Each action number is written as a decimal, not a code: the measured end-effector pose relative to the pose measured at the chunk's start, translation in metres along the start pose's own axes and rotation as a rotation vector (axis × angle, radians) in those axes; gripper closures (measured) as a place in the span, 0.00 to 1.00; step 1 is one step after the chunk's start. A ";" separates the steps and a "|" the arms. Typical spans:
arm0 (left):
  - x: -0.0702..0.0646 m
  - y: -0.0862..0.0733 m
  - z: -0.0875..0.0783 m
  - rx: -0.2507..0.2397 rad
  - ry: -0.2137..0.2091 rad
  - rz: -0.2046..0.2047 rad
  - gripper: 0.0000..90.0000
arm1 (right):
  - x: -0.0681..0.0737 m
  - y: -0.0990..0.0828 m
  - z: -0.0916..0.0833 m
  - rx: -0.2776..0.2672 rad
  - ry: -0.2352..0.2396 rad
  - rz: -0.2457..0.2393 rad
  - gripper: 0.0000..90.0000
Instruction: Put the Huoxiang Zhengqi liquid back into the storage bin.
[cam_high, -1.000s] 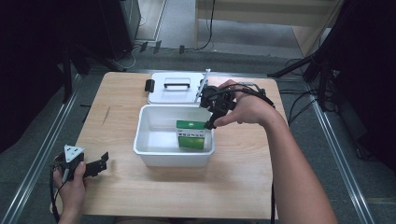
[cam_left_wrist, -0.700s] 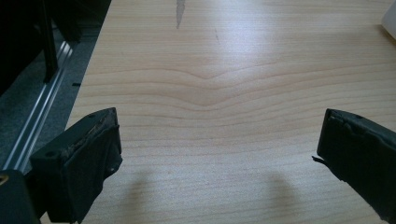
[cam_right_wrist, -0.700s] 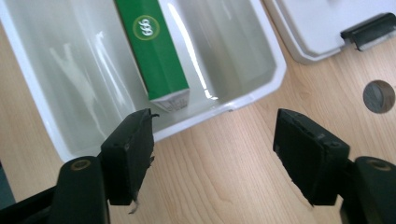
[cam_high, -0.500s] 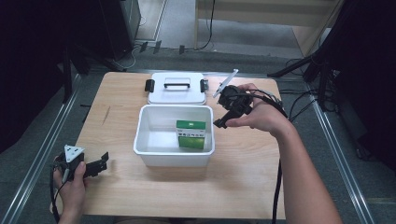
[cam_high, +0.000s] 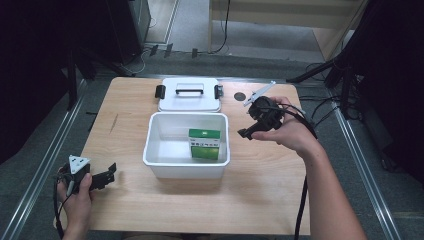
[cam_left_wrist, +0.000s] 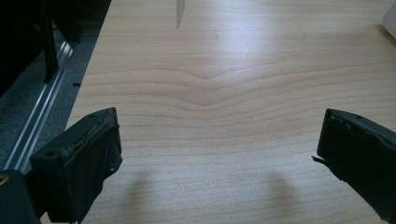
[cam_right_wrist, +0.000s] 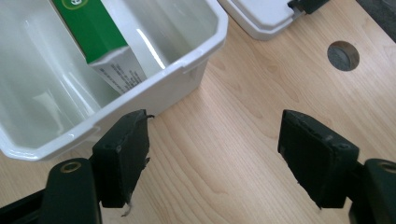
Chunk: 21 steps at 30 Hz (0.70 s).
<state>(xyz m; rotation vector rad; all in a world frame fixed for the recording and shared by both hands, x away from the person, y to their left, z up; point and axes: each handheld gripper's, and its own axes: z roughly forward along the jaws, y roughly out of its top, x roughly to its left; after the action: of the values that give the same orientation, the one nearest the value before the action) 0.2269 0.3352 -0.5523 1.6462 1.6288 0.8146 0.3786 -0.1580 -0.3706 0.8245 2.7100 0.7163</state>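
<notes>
A green and white box (cam_high: 204, 144) lies inside the white bin (cam_high: 155, 159) at mid table, against its right wall; the box (cam_right_wrist: 95, 35) and the bin's rim (cam_right_wrist: 196, 58) also appear in the right gripper view. My right gripper (cam_high: 248, 133) hovers just right of the bin, held in a hand; its jaws have just been opening, nothing is between them, and it stands open (cam_right_wrist: 212, 154) over bare wood. My left gripper (cam_high: 111, 172) rests at the table's front left corner, open (cam_left_wrist: 219, 149) and empty.
The bin's white lid (cam_high: 190, 95) with a black handle and side clips lies behind the bin. A round hole (cam_high: 240, 96) sits in the wooden table (cam_high: 260, 200) right of the lid. Metal rails run along both table sides.
My right gripper has pulled out of the bin and moved right and a little down, leaving the green box inside. The left gripper has stayed still.
</notes>
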 end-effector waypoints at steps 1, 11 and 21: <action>0.000 0.000 0.000 0.001 0.002 0.000 0.01 | -0.001 -0.002 0.000 -0.003 -0.002 0.005 0.27; 0.000 0.000 0.000 0.002 0.001 0.001 0.01 | -0.009 -0.026 0.001 -0.074 -0.032 0.074 0.26; 0.000 0.000 0.000 0.001 0.002 0.002 0.01 | -0.014 -0.059 0.010 -0.137 -0.064 0.150 0.26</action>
<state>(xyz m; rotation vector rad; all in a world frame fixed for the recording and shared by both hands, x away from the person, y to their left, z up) 0.2268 0.3350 -0.5522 1.6489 1.6296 0.8172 0.3658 -0.2053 -0.4081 1.0066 2.5307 0.8803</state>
